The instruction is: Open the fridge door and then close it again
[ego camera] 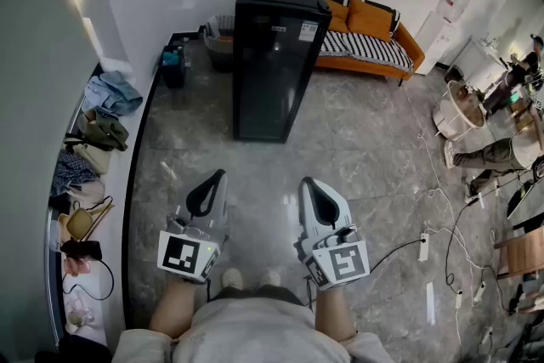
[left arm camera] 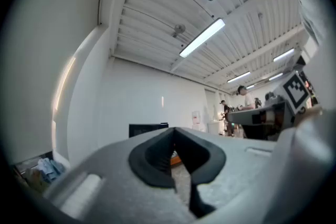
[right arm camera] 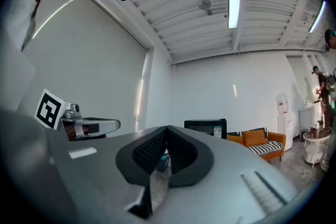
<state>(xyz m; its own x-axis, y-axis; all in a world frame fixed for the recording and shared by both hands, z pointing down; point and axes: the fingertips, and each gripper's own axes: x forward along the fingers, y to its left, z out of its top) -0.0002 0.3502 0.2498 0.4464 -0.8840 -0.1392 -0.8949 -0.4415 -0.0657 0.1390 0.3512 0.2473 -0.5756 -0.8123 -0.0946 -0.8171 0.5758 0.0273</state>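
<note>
One black fridge (ego camera: 276,55), long axis upright, closed door (ego camera: 265,93) toward the person (ego camera: 255,336).

Blk fridge (ego camera: 274,55), orange sofa (ego camera: 371,16) w/ striped blanket (ego camera: 376,50), grey marbled floor (ego camera: 357,140)

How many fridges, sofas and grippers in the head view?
fridge: 1
sofa: 1
grippers: 2 (left gripper, right gripper)
total: 4
</note>
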